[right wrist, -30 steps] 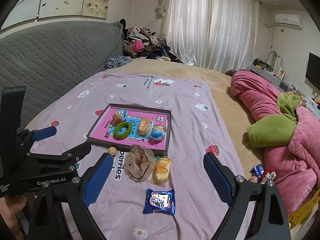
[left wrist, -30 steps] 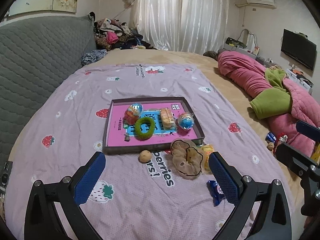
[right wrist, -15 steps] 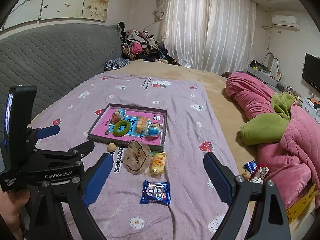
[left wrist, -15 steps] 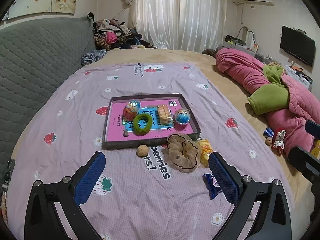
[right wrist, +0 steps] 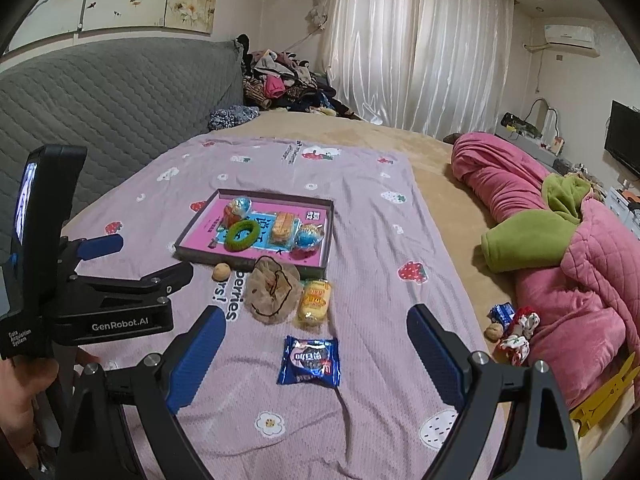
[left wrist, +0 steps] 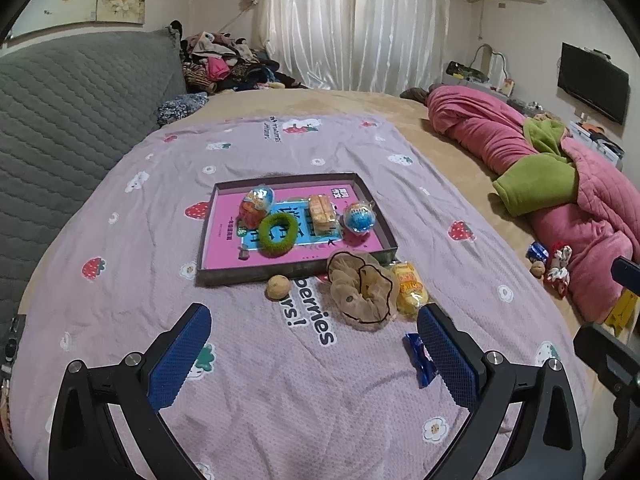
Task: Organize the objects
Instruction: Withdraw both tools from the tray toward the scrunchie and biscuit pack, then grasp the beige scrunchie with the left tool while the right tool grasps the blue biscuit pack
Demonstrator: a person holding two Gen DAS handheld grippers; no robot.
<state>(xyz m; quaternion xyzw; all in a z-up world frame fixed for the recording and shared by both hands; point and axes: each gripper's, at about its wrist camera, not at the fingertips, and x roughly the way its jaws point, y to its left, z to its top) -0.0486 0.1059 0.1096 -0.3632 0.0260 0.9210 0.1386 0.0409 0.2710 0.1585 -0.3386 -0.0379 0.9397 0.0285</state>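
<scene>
Two tools hover above a bed spread with a lilac strawberry-print sheet (right wrist: 376, 240). Left tool (left wrist: 314, 354): blue-padded jaws wide, nothing between them. Right tool (right wrist: 316, 354): jaws equally wide and empty, with a blue foil snack packet (right wrist: 309, 361) lying on the sheet below the gap. Centre: shallow dark cardboard tray with pink printed floor (left wrist: 224, 248), holding a green fuzzy hair ring (left wrist: 277, 234), a wrapped tan biscuit pack (left wrist: 321, 209) and two clear capsule toys, one red-orange (left wrist: 256, 205), one blue (left wrist: 359, 218). Just in front of the tray lie a small brown walnut-like ball (left wrist: 278, 286), a beige sheer scrunchie (left wrist: 362, 292) and, touching it, a yellow wrapped cake (left wrist: 409, 287). At the bed's right edge, a heaped pink quilt (right wrist: 580, 280).
</scene>
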